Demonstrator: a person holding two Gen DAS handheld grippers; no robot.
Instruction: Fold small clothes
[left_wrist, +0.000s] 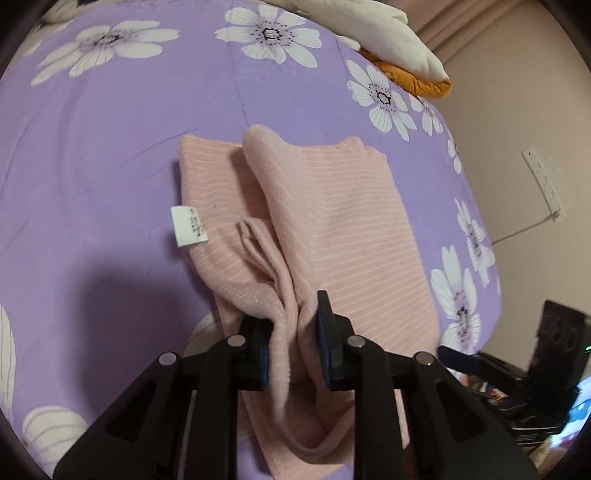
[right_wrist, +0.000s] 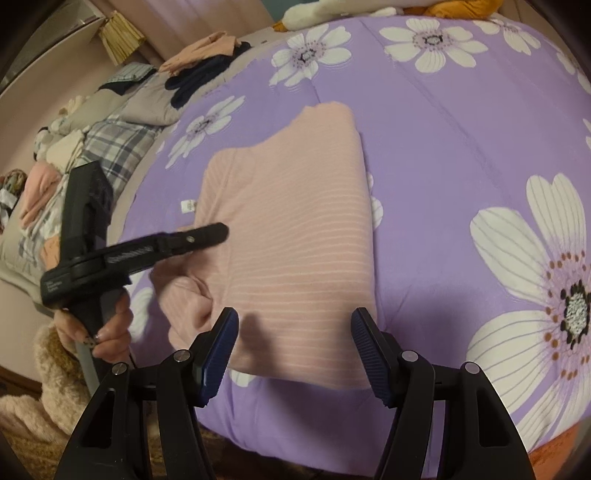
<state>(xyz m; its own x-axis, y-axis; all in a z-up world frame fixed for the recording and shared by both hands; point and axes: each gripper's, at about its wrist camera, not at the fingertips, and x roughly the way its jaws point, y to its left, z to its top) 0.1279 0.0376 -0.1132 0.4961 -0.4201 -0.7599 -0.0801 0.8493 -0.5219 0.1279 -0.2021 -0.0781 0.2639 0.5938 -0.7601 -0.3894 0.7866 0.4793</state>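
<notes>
Purple bedding (left_wrist: 110, 177) printed with large white daisies fills both views, its cloth smooth and faintly quilted. Spread on it near the front edge is a pink garment (left_wrist: 332, 221), a soft knit crossed by thin pale stripes, folded into a rough rectangle with a sleeve doubled over its left side.

Only in the right wrist view is a heap of other clothes (right_wrist: 110, 122) seen along the far left, among them plaid, grey, navy and peach pieces, with a tuft of straw-coloured fringe (right_wrist: 120, 35) behind them. A fuzzy beige fabric (right_wrist: 48, 369) is seen at the lower left of that view. Only in the left wrist view are a cream cushion (left_wrist: 388, 33) over an orange one (left_wrist: 417, 81) at the top, a white power strip (left_wrist: 546, 181) on the pale wall, and a white care label (left_wrist: 188, 226) shown large at the garment's left hem.

The left gripper (left_wrist: 295, 354) is clamped on a bunched fold of the sleeve, the knit pinched between its dark blue pads. From the right wrist view its black body is seen side-on, held in a hand (right_wrist: 107, 332) with patterned nails.

The right gripper (right_wrist: 295, 350) is held over the garment's near edge with its ribbed blue fingers (right_wrist: 218, 354) well apart and nothing gripped.
</notes>
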